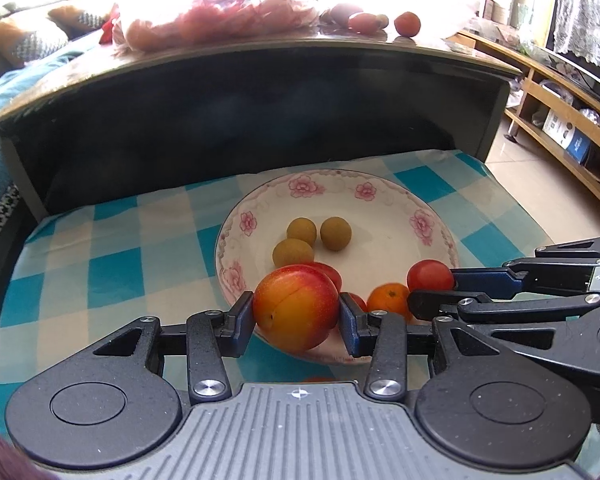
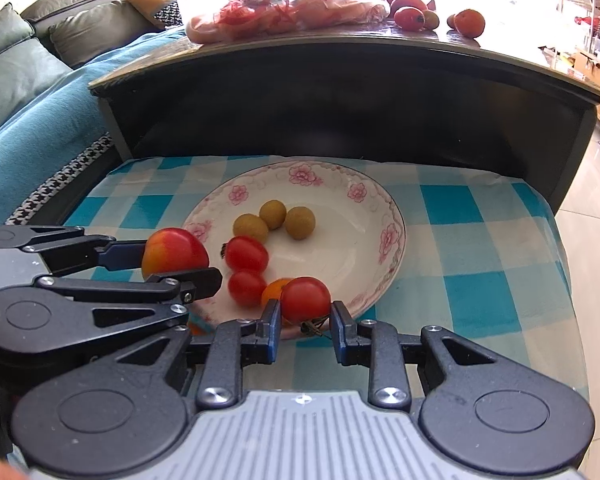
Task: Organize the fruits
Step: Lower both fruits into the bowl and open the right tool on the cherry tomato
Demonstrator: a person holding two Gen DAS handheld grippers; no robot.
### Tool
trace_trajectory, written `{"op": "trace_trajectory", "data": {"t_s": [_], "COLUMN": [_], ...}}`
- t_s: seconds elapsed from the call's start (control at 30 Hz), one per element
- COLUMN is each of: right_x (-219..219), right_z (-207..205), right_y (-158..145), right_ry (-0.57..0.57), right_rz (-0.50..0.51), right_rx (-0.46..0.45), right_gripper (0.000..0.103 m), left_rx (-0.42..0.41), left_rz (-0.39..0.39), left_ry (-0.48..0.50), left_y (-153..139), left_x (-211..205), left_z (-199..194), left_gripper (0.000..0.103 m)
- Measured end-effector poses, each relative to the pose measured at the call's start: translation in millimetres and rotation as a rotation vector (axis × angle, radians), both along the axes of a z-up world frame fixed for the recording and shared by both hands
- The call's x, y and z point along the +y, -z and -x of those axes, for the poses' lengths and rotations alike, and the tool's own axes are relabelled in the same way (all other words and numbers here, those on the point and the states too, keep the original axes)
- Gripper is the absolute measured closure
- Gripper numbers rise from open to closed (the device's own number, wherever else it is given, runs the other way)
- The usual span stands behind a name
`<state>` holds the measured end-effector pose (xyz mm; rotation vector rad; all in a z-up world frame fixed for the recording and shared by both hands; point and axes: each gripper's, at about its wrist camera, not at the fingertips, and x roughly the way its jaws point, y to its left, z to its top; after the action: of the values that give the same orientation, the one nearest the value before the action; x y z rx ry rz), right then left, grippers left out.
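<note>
The left gripper (image 1: 297, 317) has its jaws clamped on a red-and-yellow peach (image 1: 296, 306), both pads pressed to its sides, over the near rim of the flowered plate (image 1: 384, 196). Ahead of those jaws, three small green-yellow fruits (image 1: 301, 231) lie on the plate; just to their right sit a small tomato and an orange citrus (image 1: 390, 299), partly hidden. Further right, the right gripper (image 2: 305, 317) has its jaws closed on a red tomato (image 2: 305, 299), apparently with a dried stem below it. Two more tomatoes (image 2: 246, 254) lie left of these jaws. The plate rests on a blue checked cloth (image 2: 476, 240).
</note>
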<state>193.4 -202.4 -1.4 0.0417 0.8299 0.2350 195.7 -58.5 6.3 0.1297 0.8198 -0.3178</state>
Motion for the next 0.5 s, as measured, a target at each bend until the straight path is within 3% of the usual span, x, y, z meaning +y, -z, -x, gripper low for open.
{"op": "trace_trajectory", "data": {"t_s": [0.5], "right_x": [4.9], "right_z": [-27.5], "right_y": [7.4], "right_ry": [-0.029], "right_rz": [0.038], "right_rx": [-0.030], "right_gripper": [0.072], "left_rx": [-0.002], "left_rz": [-0.009], "left_ry": [-0.033], "left_y": [5.6], "left_x": [0.8], "left_z": [-20.4], "left_gripper": [0.052]}}
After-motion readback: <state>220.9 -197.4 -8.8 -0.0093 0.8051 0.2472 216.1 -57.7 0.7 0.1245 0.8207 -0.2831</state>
